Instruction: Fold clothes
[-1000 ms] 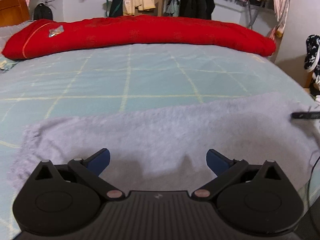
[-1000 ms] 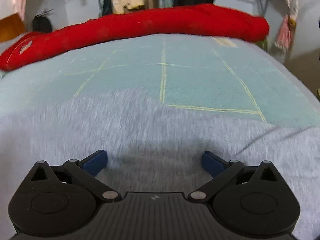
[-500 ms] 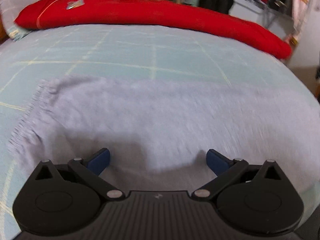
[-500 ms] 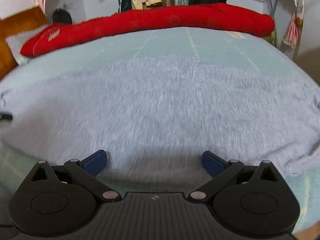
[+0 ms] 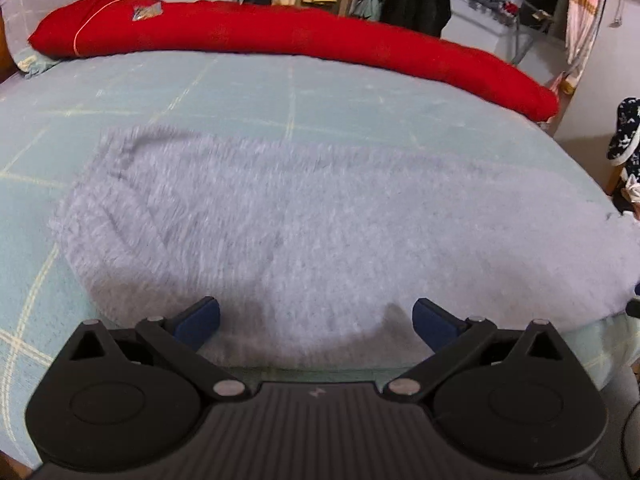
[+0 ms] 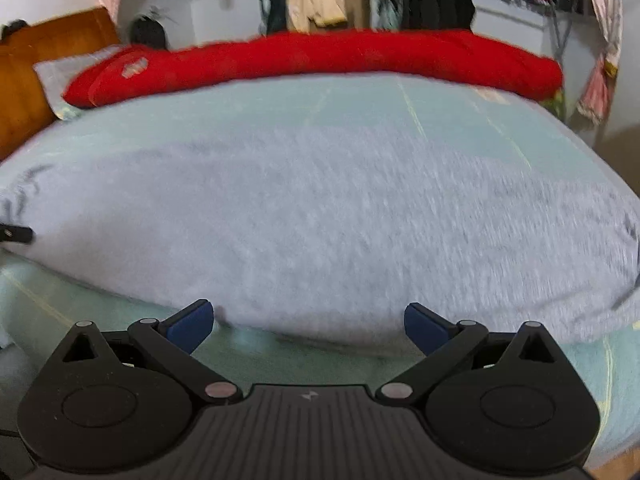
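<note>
Grey fuzzy garment (image 5: 320, 224) lay spread flat on the pale green bedsheet (image 5: 240, 92), and I had my left gripper (image 5: 316, 318) and right gripper (image 6: 308, 322) both spread wide, gripping nothing, at its near hem, so pinching both corners evenly seemed smartest.

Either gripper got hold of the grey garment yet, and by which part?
Neither. The left gripper and right gripper are both open at the near edge of the grey garment, nothing between the fingers.

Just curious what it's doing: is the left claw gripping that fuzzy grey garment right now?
No, the left gripper is open, its blue fingers spread apart over the grey garment.
</note>
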A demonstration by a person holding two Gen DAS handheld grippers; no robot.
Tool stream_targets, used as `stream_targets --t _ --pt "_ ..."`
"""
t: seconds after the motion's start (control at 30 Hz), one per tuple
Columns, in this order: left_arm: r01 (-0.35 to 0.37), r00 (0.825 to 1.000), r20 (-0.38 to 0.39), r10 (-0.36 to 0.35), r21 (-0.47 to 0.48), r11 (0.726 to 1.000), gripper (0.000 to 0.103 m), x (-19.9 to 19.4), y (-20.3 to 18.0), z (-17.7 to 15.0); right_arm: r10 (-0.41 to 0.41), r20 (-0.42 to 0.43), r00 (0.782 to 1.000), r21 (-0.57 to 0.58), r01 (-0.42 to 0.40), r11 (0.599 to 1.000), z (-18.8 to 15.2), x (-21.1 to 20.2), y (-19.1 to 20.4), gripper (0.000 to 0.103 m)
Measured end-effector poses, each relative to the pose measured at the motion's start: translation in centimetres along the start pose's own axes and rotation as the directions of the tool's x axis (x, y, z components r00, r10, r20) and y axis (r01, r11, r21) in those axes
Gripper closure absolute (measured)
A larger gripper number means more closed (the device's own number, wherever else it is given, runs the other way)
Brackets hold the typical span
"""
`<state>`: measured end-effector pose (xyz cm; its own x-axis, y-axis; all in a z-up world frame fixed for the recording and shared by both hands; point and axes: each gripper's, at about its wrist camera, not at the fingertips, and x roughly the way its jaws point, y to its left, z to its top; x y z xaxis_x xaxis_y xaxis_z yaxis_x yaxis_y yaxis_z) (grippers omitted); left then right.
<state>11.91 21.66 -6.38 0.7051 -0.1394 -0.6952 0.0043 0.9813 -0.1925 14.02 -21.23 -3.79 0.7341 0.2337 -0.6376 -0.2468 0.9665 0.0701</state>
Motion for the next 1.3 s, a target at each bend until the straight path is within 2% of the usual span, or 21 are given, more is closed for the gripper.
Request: stream_targets --t 0.1,0.17,0.27,0.3,0.37,0.47,0.6,0.73,0.83,0.87,0.93,1.07,1.13,1.3 --pt "0.039 0.999 0.027 -0.039 0.011 0.999 0.001 -0.3 -0.8 0.8 0.009 0.033 0.999 -0.012 -0.008 1.000 0.8 0.5 0.3 0.000" --pt "0.055 0.998 0.025 -0.055 0.021 0.998 0.001 0.3 -1.6 1.0 0.006 0.009 1.000 -0.012 -0.006 1.000 0.9 1.9 0.5 0.000" --pt "0.072 0.997 -0.011 -0.072 -0.014 0.997 0.001 1.6 -1.7 0.4 -0.006 -0.076 0.997 0.009 0.006 1.000 -0.1 4.3 0.6 0.000" --pt "0.071 0.997 -0.011 -0.071 -0.027 0.997 0.001 2.0 -1.6 -0.1 -0.006 -0.068 0.998 0.010 0.007 1.000 -0.5 4.5 0.6 0.000" --pt "0.077 0.997 0.028 -0.076 -0.026 0.997 0.001 1.9 -1.5 -0.9 -0.002 -0.044 0.999 0.002 0.002 1.000 -1.0 4.4 0.5 0.000" --pt "0.115 0.992 0.062 -0.111 -0.068 0.991 0.001 1.3 -0.6 -1.4 0.016 -0.057 0.998 -0.002 -0.016 1.000 -1.0 4.6 0.3 0.000" --pt "0.160 0.986 0.076 -0.150 -0.151 0.975 0.001 0.2 1.3 -0.4 0.002 -0.063 0.998 -0.011 -0.003 1.000 -1.1 4.7 0.5 0.000" --pt "0.100 0.989 0.127 -0.077 -0.189 0.977 0.001 -0.3 4.0 1.5 -0.018 -0.055 0.998 -0.020 0.017 1.000 -1.1 4.7 0.8 0.000" --pt "0.076 0.995 0.080 -0.054 -0.293 0.953 0.001 0.5 7.3 1.7 -0.022 -0.056 0.998 -0.018 0.021 1.000 -1.1 4.6 0.9 0.000" --pt "0.075 0.997 0.052 -0.061 -0.327 0.942 0.001 0.9 8.2 1.7 -0.022 -0.057 0.998 -0.016 0.021 1.000 -1.1 4.6 0.9 0.000" --pt "0.111 0.994 0.054 -0.098 -0.361 0.926 0.001 0.6 9.3 2.1 -0.021 -0.058 0.998 -0.017 0.020 1.000 -1.1 4.6 0.9 0.000" --pt "0.114 0.991 0.100 -0.089 -0.287 0.951 0.001 -1.1 8.7 5.3 -0.022 -0.062 0.998 -0.019 0.021 1.000 -1.0 4.6 1.0 0.000" --pt "0.137 0.986 0.126 -0.107 -0.258 0.956 0.001 -1.4 8.4 6.7 -0.025 -0.064 0.998 -0.021 0.023 1.000 -1.0 4.6 1.1 0.000" --pt "0.174 0.983 0.099 -0.154 -0.233 0.957 0.001 1.2 7.8 8.5 -0.032 -0.065 0.997 -0.022 0.030 0.999 -1.0 4.6 1.2 0.000"
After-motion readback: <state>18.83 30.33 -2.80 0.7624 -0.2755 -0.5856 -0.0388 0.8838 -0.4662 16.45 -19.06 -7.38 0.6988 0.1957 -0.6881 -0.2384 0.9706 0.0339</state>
